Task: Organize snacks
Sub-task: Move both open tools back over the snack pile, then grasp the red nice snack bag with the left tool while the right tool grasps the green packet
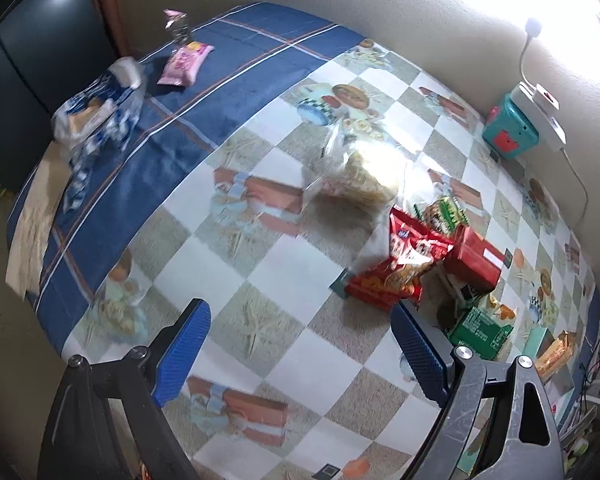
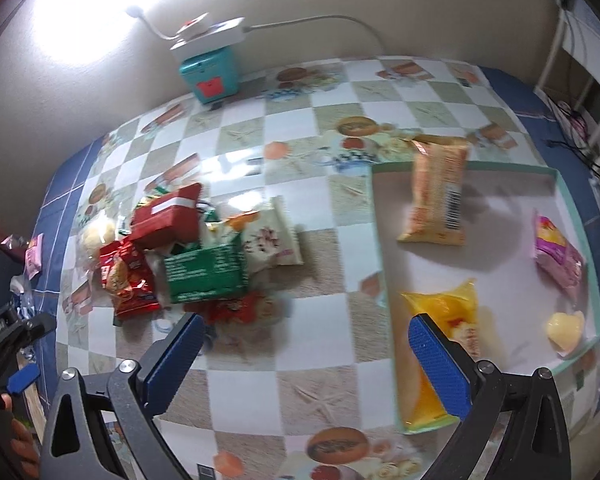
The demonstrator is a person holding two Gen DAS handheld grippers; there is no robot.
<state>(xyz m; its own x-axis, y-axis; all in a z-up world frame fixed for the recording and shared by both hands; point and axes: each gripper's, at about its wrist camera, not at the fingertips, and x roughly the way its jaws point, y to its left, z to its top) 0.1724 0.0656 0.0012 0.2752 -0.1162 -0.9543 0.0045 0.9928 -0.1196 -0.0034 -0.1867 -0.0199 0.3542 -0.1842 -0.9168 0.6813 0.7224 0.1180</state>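
Left gripper (image 1: 302,354): bottom of the left wrist view, blue-padded jaws spread wide, nothing between them, hovering over checked cloth.
Right gripper (image 2: 306,356): bottom of the right wrist view, jaws spread wide and empty; its right finger overlaps the near end of the tray.
Bench (image 2: 300,392): covered by a checked tablecloth with food pictures and a blue border.
Tray (image 2: 380,240): shallow, white with a pale green rim, right half of the right wrist view.
Yellow packet (image 2: 440,312): lying in the tray's near left corner, partly behind the right finger.
Pale yellow piece (image 2: 565,330): small, at the tray's lower right.
Pink packet (image 2: 558,256): inside the tray by its right rim.
Orange packet (image 2: 438,190): at the tray's far end, its top lying over the rim.
Snack pile (image 2: 188,252): left of centre, apart from the tray; a green box (image 2: 206,274), red box (image 2: 168,216), red crisp bag (image 2: 128,280) and cream packet (image 2: 274,240) heaped together.
Clear bag (image 1: 360,176): centre of the left wrist view, beyond the pile, blurred by glare.
Blue and white bag (image 1: 96,112): upper left of the left wrist view, on the blue border.
Pink wrapper (image 1: 184,64): just beyond it.
Teal box (image 2: 210,74): against the far wall, a white power strip (image 2: 212,32) on top.
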